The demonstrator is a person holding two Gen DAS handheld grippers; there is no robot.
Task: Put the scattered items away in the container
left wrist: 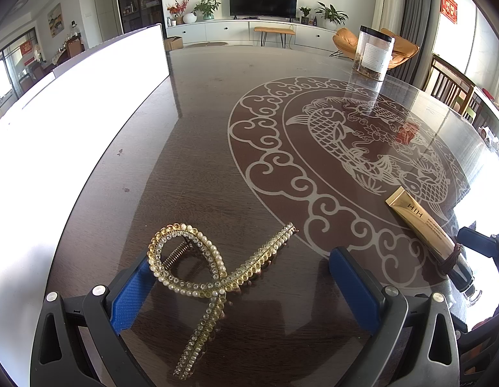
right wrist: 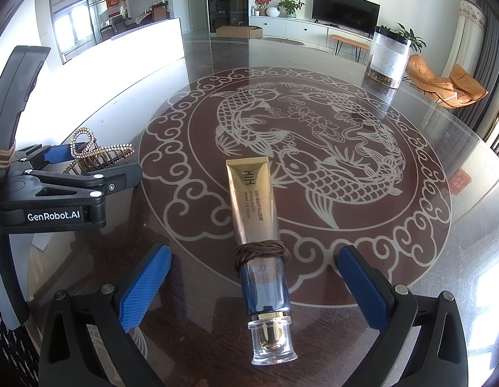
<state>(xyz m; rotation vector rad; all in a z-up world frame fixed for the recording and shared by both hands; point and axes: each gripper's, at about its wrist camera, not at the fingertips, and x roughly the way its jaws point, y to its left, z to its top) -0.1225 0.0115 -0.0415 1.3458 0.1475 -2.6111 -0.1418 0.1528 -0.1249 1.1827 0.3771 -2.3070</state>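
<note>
The left gripper (left wrist: 246, 287) is held low over the table with its jaws spread wide, the blue pads (left wrist: 130, 296) set well apart and closed on nothing. The right gripper (right wrist: 259, 287) is likewise held low and level, just beside the left, its jaws opened wide, the fingers (right wrist: 367, 285) gripping nothing.

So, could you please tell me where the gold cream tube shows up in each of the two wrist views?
Left wrist view: the cream tube lies at the lower right, on the glass turntable's rim, running diagonally, beyond the right-hand blue pad.
Right wrist view: the same tube lies at centre, lengthwise between the open right tool, clear cap nearest the camera.
Shared landmark: the clear jar at the table's far right.
</note>
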